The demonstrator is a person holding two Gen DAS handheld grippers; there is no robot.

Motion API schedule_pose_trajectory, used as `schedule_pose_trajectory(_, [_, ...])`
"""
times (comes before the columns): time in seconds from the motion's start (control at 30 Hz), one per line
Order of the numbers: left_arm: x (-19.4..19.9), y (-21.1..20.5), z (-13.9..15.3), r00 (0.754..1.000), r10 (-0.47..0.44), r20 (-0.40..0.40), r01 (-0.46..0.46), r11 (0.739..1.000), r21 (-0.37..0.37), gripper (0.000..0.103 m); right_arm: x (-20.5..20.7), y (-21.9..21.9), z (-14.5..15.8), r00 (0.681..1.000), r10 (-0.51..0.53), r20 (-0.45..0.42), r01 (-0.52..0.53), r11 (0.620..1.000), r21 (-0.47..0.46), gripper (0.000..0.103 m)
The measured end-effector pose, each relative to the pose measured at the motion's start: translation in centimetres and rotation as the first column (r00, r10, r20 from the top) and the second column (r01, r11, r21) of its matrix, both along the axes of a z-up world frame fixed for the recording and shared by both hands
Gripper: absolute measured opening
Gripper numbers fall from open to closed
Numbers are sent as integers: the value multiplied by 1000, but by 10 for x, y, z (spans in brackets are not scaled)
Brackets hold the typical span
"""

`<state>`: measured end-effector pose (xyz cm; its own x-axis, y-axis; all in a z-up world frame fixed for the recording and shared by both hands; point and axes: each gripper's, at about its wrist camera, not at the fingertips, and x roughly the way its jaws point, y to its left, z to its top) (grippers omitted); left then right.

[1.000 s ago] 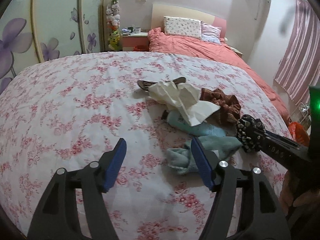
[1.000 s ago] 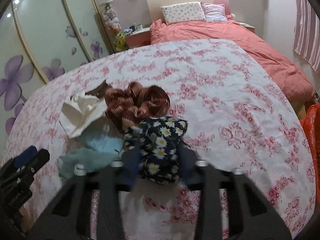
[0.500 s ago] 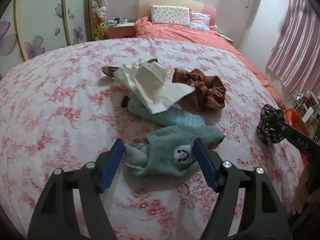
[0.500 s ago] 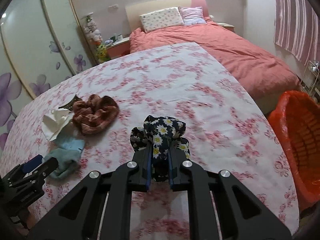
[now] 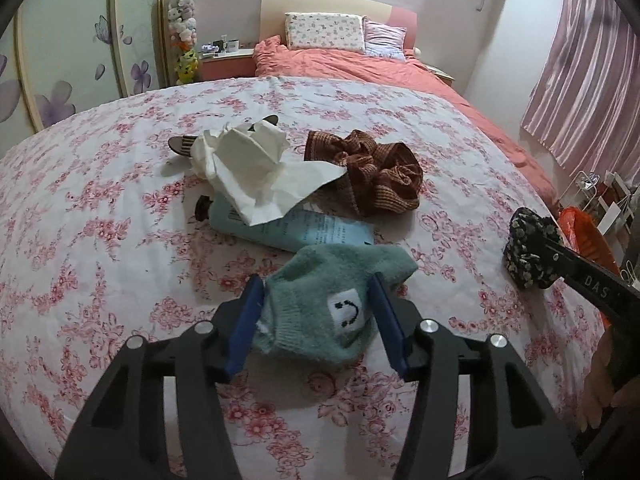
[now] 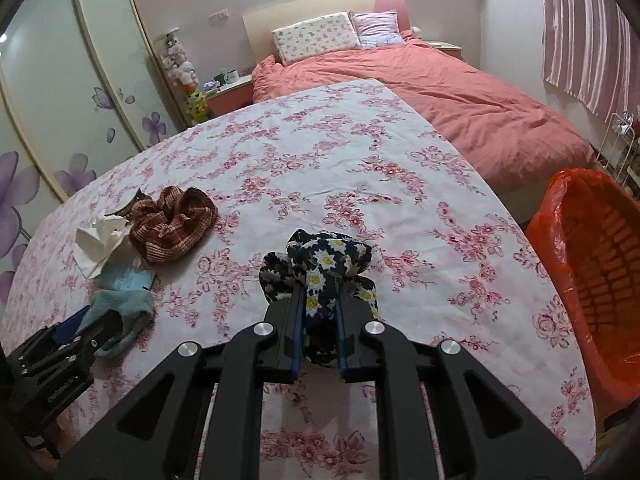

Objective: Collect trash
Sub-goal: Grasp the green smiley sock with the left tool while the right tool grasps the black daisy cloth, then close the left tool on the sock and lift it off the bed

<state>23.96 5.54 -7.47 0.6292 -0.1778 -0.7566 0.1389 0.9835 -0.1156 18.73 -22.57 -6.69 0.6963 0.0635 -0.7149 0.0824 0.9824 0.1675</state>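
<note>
Rightward, orange bin [image 6: 592,280] beyond table edge [image 6: 516,236].

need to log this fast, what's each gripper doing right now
left gripper: closing around the green sock, grip not certain
right gripper: shut on the floral scrunchie

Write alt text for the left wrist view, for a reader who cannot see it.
The left gripper, its blue pads just closing, presses a fluffy teal sock with a smiley patch on a pink floral tablecloth. Behind lie a light blue tube, crumpled white paper and a brown striped scrunchie.
</note>
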Motion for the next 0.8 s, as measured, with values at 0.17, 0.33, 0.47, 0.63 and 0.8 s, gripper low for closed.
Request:
schedule_pose_trajectory(0.17, [0, -2, -1, 1000, 2, 7, -2, 1000, 2, 54, 1, 2, -3, 1000, 5, 4, -5, 1000, -30, 17])
schedule_pose_trajectory(0.33, [0, 2, -2, 1000, 12, 1, -12, 1000, -23, 54, 2, 1, -7, 1000, 5, -12, -5, 1000, -25, 23])
schedule_pose_trajectory(0.47, [-1, 7, -2, 1000, 29, -1, -29, 998, -48, 55, 3, -4, -11, 999, -2, -34, 2, 1000, 7, 30])
schedule_pose_trajectory(0.63, [-1, 12, -3, 999, 39, -4, -39, 996, -81, 55, 2, -5, -11, 999, 6, -32, -5, 1000, 29, 32])
schedule_pose_trajectory(0.8, [-1, 11, -3, 1000, 31, -6, -31, 996, -86, 60, 2, -7, -11, 999, 11, -30, -9, 999, 43, 34])
